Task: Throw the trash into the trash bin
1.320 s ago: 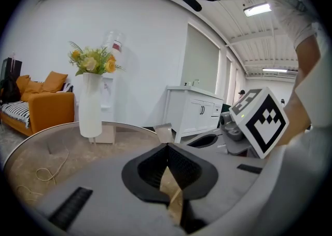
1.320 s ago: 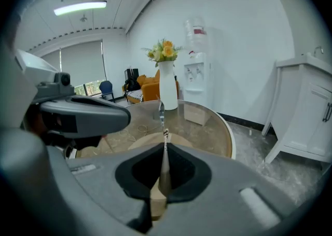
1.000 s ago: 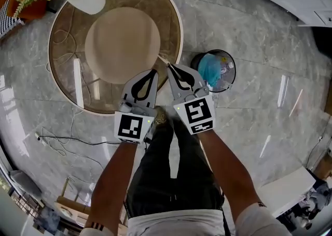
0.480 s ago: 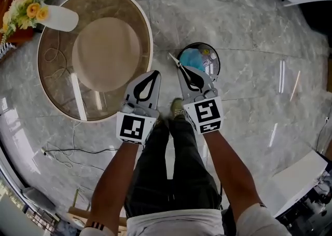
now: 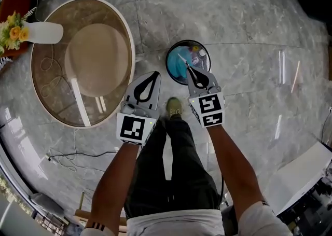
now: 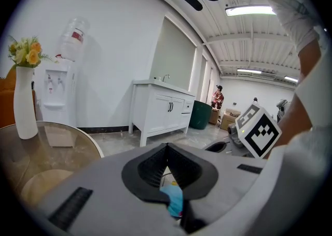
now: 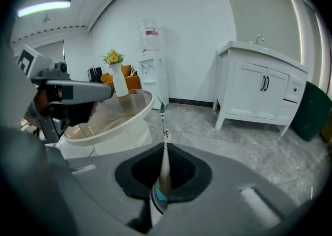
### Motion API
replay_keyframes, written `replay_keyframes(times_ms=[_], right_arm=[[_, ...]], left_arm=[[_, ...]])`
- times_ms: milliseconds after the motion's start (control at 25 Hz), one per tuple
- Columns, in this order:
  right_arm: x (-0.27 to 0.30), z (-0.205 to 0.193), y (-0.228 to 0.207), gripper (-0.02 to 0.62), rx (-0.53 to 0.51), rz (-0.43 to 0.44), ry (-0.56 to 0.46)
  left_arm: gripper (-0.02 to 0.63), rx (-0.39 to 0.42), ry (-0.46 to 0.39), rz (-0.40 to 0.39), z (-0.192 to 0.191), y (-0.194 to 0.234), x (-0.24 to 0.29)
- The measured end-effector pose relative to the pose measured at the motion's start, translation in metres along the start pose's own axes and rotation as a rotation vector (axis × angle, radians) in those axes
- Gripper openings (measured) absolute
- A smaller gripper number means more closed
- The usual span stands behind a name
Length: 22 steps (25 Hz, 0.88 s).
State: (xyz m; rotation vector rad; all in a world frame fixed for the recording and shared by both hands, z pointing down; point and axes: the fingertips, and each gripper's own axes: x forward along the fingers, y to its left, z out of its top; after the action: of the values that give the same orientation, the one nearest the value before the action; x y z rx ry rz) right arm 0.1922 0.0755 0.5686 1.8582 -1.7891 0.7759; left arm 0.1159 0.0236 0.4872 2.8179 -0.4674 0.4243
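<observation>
Where right claw point(image 5: 189, 69) pinches it, trash point(image 5: 182, 59) seemingly projects over bin point(image 5: 171, 72).

The polished stone floor point(image 5: 249, 74) is grey with paler veins. At centre, the round black trash bin point(image 5: 167, 61) shows bright blue inside. The left tongs point(image 5: 154, 73) and right tongs point(image 5: 193, 69) are light grey with black pads, and each bears a cube point(image 5: 133, 127) of black-and-white square markers. The thin flat wrapper point(image 7: 165, 165) is silvery with a teal band. At upper left, the round glass desk point(image 5: 49, 56) is smoky brown with a white rim. The slim white vase point(image 5: 44, 32) holds yellow flowers point(image 5: 13, 25). The panelled cabinet point(image 7: 259, 95) is white.
</observation>
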Motion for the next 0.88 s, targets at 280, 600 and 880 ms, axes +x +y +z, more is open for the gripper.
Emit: replay_keyframes(times_ms=[280, 600, 880], right_arm=[[0.018, -0.037, -0.029, 0.027, -0.06, -0.011, 0.119], [0.033, -0.063, -0.046, 0.084, -0.083, -0.005, 0.2], [0.047, -0.074, -0.048, 0.168, -0.095, 0.015, 0.239]], left_arm=[[0.0, 0.01, 0.02, 0.005, -0.002, -0.008, 0.019], [0.0, -0.025, 0.047, 0.029, -0.005, -0.005, 0.029], [0.0, -0.032, 0.055, 0.044, -0.01, 0.004, 0.034]])
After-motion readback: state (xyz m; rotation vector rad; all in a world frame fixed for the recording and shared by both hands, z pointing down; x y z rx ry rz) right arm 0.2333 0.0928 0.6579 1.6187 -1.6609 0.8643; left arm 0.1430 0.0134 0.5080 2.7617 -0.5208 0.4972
